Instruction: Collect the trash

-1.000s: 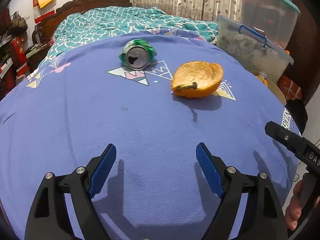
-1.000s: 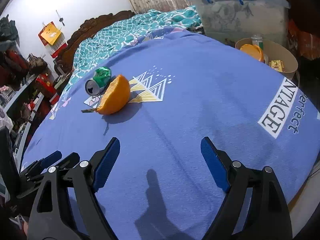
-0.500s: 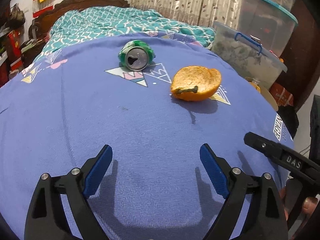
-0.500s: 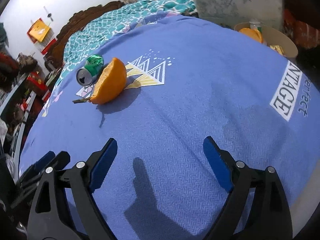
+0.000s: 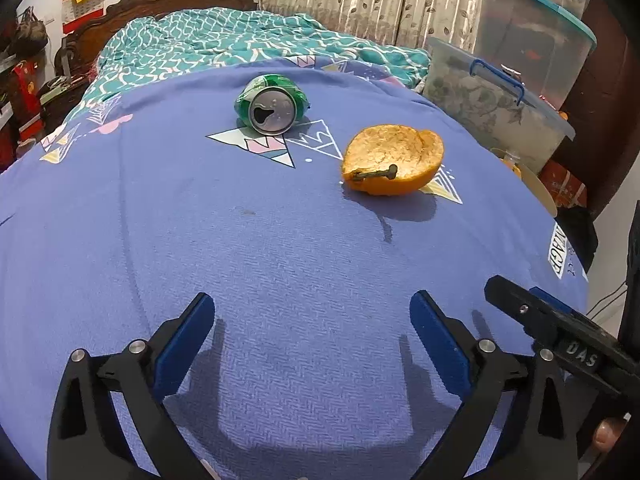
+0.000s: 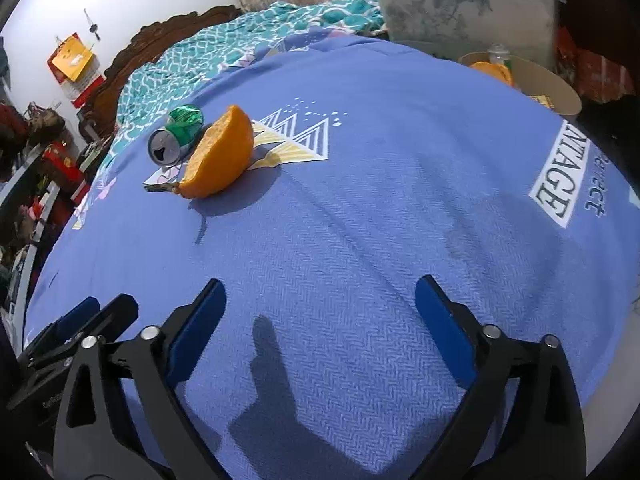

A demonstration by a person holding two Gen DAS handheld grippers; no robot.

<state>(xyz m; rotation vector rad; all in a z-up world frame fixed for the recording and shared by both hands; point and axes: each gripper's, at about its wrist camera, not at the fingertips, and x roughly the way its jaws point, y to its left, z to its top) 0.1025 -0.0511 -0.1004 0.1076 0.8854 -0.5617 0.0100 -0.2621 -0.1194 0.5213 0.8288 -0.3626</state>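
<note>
A crushed green can (image 5: 272,107) lies on its side on the bed's blue blanket (image 5: 280,264), its open top facing the left claw (image 5: 312,332), well ahead of it. An orange peel (image 5: 394,164), hollow side up with a stem on its rim, sits just right of the can, ahead and slightly right of that claw. From the right claw (image 6: 320,316) both lie far ahead to the left, the peel (image 6: 220,164) in front of the can (image 6: 176,136). Both claws hover over bare blanket, their jaws having just been opening, now spread wide with nothing between them. A bowl (image 6: 536,84) of scraps sits beyond the bed's edge, ahead right of the right claw.
</note>
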